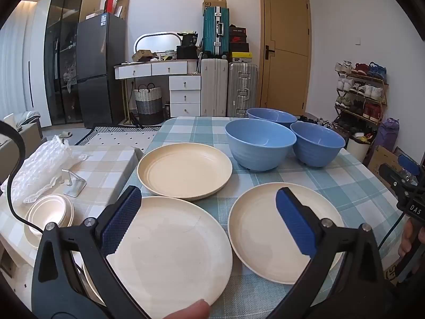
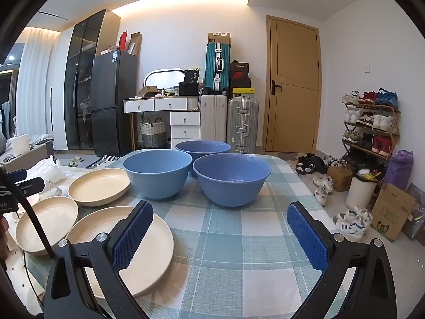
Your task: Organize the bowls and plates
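Three cream plates (image 1: 184, 170) lie unstacked left of the blue bowls (image 2: 231, 178); my left claw (image 1: 209, 220) and right claw (image 2: 220, 239) hover agape, gripping nothing yet.

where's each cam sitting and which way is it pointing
Left wrist: on the left gripper, open over the cream plates, facing the door; a fingertip and the right hand show.
Right wrist: on the right gripper, open over the checked tablecloth, facing the blue bowls.
Shared: plates, bowls, teal suitcase.
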{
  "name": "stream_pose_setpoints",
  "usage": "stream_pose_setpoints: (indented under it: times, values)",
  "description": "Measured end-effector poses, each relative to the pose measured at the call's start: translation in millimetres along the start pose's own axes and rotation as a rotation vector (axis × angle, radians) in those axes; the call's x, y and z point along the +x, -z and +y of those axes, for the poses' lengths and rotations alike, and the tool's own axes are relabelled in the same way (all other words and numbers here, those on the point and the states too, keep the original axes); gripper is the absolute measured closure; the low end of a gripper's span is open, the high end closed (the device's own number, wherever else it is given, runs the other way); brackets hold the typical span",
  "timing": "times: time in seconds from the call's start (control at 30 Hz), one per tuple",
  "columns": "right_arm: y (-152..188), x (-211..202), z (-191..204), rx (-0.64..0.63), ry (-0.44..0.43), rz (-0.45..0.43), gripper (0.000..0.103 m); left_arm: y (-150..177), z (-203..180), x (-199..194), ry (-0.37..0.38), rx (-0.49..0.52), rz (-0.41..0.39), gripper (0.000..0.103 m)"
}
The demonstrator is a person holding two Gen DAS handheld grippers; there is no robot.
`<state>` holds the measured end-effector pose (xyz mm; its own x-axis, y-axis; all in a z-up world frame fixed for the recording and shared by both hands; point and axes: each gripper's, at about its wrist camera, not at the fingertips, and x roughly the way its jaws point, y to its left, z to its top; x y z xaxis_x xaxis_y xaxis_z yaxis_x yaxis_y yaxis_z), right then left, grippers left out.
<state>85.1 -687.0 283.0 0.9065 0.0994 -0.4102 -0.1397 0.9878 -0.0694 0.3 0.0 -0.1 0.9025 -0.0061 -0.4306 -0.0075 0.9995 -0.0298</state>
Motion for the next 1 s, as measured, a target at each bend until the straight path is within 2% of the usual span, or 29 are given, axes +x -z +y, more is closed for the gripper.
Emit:
stream_pose_setpoints:
  times: [1.0]
  values:
    - [0.7,0.0,-0.6,0.003,-0.001,0.004,0.000,0.0,0.1,0.0,-0.005,0.005,0.001,0.002]
